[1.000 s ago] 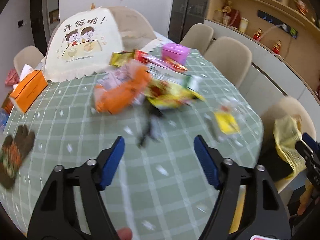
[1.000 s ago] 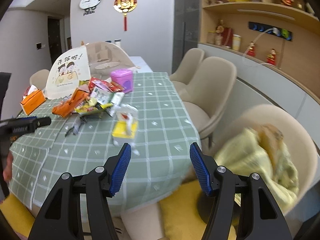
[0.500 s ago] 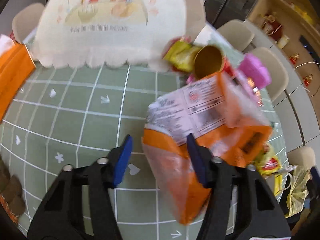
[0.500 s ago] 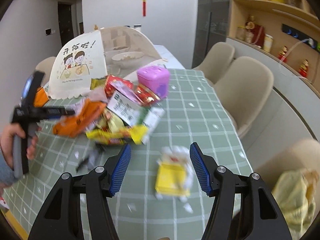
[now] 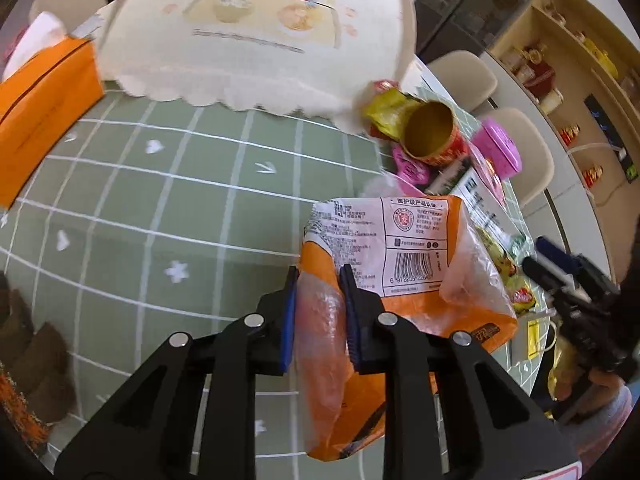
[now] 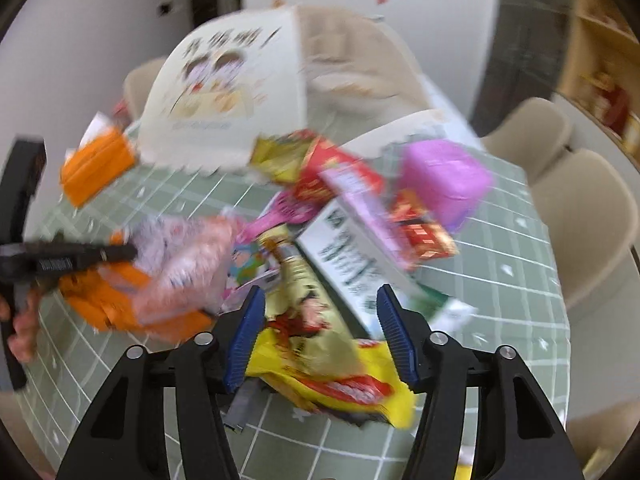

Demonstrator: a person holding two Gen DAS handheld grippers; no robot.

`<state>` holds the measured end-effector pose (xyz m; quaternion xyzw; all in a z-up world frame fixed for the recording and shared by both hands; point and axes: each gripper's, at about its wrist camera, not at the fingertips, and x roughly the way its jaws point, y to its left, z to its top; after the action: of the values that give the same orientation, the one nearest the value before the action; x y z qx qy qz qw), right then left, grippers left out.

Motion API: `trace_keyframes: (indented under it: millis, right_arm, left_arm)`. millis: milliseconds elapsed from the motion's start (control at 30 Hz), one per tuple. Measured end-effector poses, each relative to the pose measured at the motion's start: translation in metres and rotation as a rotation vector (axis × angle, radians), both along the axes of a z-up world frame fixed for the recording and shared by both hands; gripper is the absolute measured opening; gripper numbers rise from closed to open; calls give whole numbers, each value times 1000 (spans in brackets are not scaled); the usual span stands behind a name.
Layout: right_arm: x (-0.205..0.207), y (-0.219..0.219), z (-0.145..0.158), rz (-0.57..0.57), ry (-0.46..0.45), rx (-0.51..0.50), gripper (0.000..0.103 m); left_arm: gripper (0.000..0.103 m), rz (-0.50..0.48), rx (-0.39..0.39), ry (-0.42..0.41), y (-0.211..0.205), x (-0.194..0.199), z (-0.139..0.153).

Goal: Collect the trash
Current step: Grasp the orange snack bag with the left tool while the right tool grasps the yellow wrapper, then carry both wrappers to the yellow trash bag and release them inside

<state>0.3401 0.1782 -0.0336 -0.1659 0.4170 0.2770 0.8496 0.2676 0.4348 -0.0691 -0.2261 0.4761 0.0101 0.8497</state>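
Note:
My left gripper (image 5: pixel 319 276) is shut on the clear end of an orange plastic bag (image 5: pixel 404 256) with a white barcode label. The same bag (image 6: pixel 160 276) shows blurred at the left of the right wrist view, with the left gripper (image 6: pixel 120 254) clamped on it. My right gripper (image 6: pixel 320 300) is open, its jaws on either side of a yellow snack wrapper (image 6: pixel 320 356) on the green checked tablecloth (image 6: pixel 500 272). A pile of wrappers lies behind: a white and green packet (image 6: pixel 360 264), red packets (image 6: pixel 420 228), a gold paper cup (image 5: pixel 430 132).
A cream mesh food cover (image 5: pixel 256 36) stands at the back. An orange tissue box (image 5: pixel 40 108) is at the left. A pink box (image 6: pixel 444 176) sits behind the pile. A brown glove (image 5: pixel 24 364) lies at the left edge. Beige chairs (image 6: pixel 588 220) line the right side.
My left gripper has closed on the orange bag. My right gripper has moved in over the pile to the yellow wrapper, still open.

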Motion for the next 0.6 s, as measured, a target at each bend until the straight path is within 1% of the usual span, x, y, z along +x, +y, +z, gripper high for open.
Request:
trace_keyframes:
  millis: [33,100,167,233,333,400,467,500,600]
  right_arm:
    - [4,6,-7,10,6,-21,48]
    - [15,13,-22,18,47,-53,41]
    - [23,14,-32,7,106,-60,26]
    - [24,7,-27,-10,130,-4,24]
    - [18,-9,-4,-59,109,66,22]
    - [10,-26,18,-99,92,117,22]
    - [6,-37,30,-125,72,120,22]
    - [1,-47,40,-146,55,116,22]
    - [-8,-79,55,-193,35,111,22]
  left_arm:
    - [19,10,3,-5,5,-2,1]
    - [19,15,26,-14,9,-3,2]
    - [19,16,28,-17,12,-7,3]
    - [19,16,29,-22,15,-11,6]
    - [19,8,86,-47,9,-14,19]
    - [19,0,111,-79,3,-15,30]
    - [19,-9,131,-112,-5,-14,40]
    - [19,-14,137,-130,-10,-13,46]
    - [19,-34,150,-179,-32,-11,63]
